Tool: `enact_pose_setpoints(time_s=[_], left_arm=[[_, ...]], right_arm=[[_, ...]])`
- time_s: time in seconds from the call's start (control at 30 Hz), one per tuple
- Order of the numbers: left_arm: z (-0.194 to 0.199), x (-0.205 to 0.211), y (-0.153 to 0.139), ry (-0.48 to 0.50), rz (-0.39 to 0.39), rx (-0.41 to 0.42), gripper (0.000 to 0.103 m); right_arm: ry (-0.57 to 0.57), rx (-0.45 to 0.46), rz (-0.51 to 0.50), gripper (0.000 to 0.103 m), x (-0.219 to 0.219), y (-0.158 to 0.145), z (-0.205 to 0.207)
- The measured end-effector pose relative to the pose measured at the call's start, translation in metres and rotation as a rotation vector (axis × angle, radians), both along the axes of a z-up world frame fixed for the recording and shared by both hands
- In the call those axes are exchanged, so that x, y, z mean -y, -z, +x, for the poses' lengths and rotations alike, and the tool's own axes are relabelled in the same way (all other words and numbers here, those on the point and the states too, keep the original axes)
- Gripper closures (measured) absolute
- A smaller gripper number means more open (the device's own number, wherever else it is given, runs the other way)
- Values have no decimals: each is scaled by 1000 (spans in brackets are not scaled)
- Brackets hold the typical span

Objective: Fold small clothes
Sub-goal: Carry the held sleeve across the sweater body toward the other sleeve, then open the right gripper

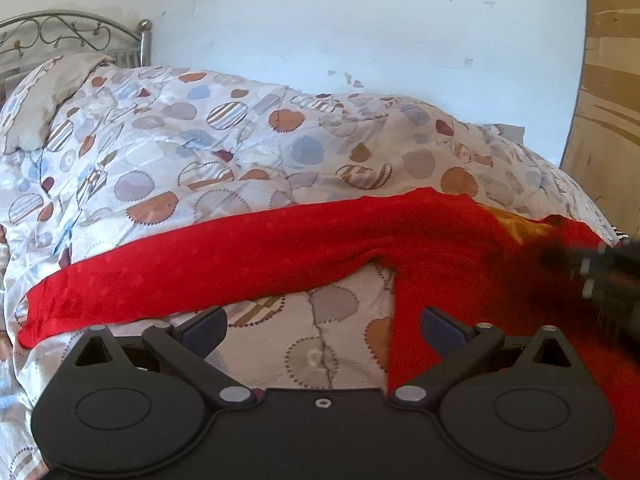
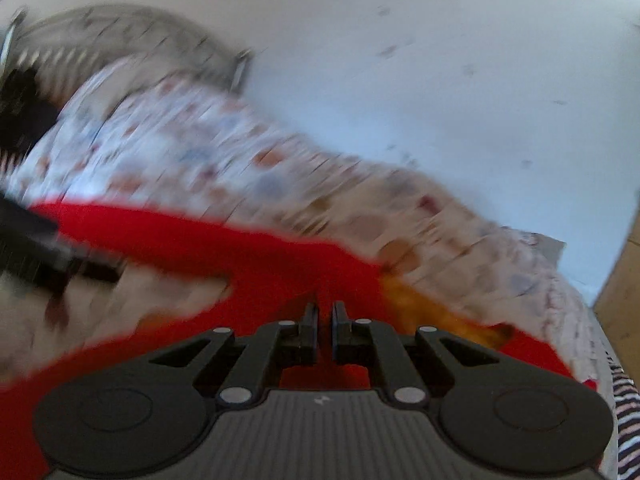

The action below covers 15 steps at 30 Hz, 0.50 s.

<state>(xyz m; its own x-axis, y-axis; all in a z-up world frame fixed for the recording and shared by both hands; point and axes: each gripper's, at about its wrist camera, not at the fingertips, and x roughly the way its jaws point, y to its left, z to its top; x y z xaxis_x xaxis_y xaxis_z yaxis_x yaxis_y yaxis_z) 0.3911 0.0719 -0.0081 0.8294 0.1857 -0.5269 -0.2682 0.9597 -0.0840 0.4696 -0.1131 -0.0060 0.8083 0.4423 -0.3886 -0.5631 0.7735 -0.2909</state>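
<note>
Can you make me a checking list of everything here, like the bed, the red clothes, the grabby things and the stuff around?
Surface: bed with a rumpled patterned quilt.
Job's things: red garment spread on the quilt, one long part stretched to the left, an orange patch near its far right end; not yet folded.
Clutter: a pillow at the head of the bed; a bit of striped cloth at the right edge.
Grippers: left hand-held gripper open, over quilt and the garment's edge, holding nothing. Right hand-held gripper nearly closed over the red garment; the view is blurred, so a grip cannot be told.
Cables: nothing seen.
Surroundings: metal headboard, marked white wall, wooden panel at right.
</note>
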Motion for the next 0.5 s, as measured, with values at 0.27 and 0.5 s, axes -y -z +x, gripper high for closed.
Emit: enact_pose_setpoints(time_s=[0.27,0.5], left_arm=[[10,3,6,16,-25,10,1],[40,35,9,114,-38,47,1]], right_arm=[[7,28,31,21,54,-6,-51],[274,40,47,6,139,0,-51]])
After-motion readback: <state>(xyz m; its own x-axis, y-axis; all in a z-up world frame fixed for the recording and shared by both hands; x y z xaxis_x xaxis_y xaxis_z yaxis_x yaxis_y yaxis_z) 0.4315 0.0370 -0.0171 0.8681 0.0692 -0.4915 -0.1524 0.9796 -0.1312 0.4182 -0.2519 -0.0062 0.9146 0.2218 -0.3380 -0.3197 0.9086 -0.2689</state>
